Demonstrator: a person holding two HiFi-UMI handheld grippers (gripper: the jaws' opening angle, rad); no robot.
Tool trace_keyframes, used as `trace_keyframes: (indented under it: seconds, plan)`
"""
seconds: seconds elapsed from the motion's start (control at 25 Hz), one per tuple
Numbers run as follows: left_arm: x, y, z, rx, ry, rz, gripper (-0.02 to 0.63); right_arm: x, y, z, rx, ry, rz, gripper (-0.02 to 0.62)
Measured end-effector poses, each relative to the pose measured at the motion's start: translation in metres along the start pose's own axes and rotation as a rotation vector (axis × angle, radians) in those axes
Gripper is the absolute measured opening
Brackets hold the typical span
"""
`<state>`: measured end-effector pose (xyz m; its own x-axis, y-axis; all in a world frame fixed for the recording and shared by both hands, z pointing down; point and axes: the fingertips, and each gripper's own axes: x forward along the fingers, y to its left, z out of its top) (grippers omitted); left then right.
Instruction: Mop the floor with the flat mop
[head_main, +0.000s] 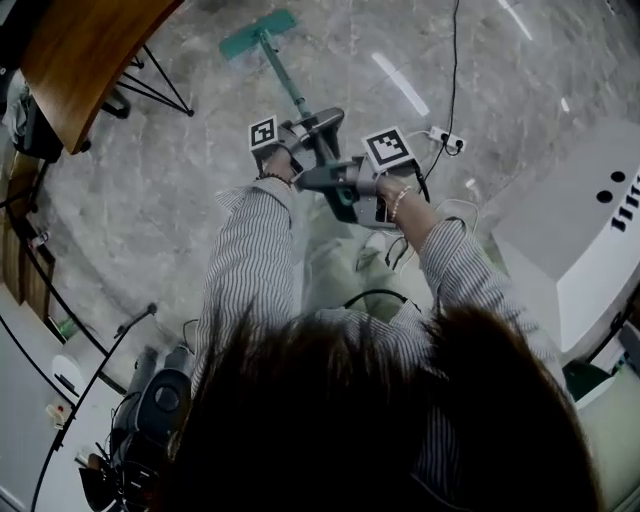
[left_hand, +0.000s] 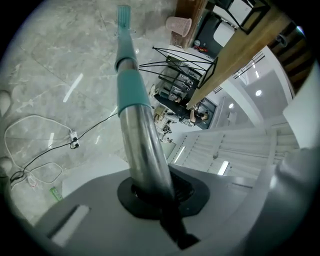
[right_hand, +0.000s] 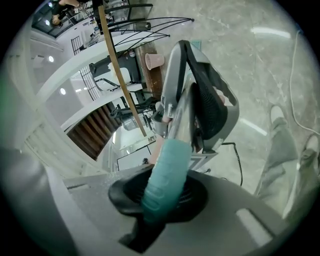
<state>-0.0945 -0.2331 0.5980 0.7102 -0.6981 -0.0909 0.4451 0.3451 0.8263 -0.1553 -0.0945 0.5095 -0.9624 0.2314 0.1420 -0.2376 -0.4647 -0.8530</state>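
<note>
The flat mop has a teal head (head_main: 258, 32) lying on the grey marble floor ahead of me. Its shaft (head_main: 290, 88) slopes back to both grippers. My left gripper (head_main: 318, 135) is shut on the steel part of the shaft (left_hand: 142, 145), just below the teal sleeve (left_hand: 131, 90). The mop head (left_hand: 123, 15) shows small at the shaft's far end. My right gripper (head_main: 312, 178) sits just behind the left one and is shut on the teal ribbed grip (right_hand: 165, 175) at the handle's upper end. The left gripper's body (right_hand: 202, 95) fills the view right ahead of it.
A wooden table (head_main: 85, 50) on black wire legs stands at the upper left. A white cabinet (head_main: 590, 230) is at the right. A power strip (head_main: 447, 140) with cables lies on the floor beyond my right hand. Dark equipment (head_main: 160, 390) sits at the lower left. A pink bin (left_hand: 178, 25) stands by the table.
</note>
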Motion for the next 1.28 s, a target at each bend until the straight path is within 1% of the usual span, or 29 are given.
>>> trace_keyframes:
  seconds: [0.16, 0.36, 0.6, 0.92, 1.04, 1.12, 1.28]
  plan:
    - [0.003, 0.002, 0.003, 0.016, 0.016, 0.005, 0.008, -0.001, -0.002, 0.005, 0.001, -0.022, 0.027, 0.054]
    - [0.004, 0.002, 0.004, 0.032, 0.04, 0.015, 0.008, 0.0, -0.001, 0.005, -0.026, -0.002, 0.031, 0.055]
    - [0.002, 0.003, 0.006, 0.03, 0.006, 0.005, 0.006, 0.0, -0.002, 0.004, -0.022, -0.006, 0.029, 0.055]
    - [0.002, 0.009, 0.008, 0.026, 0.01, 0.018, 0.006, 0.001, -0.005, 0.006, -0.006, -0.014, 0.046, 0.054]
    - [0.0, 0.007, 0.008, 0.023, 0.003, 0.009, 0.006, 0.002, -0.006, 0.005, -0.013, -0.002, 0.032, 0.054]
    - [-0.003, 0.009, -0.002, 0.024, 0.002, 0.007, 0.006, 0.0, -0.006, -0.006, -0.018, 0.002, 0.034, 0.055]
    - [-0.011, 0.021, -0.036, 0.032, 0.018, 0.021, 0.011, -0.01, -0.017, -0.037, -0.024, -0.001, 0.05, 0.057]
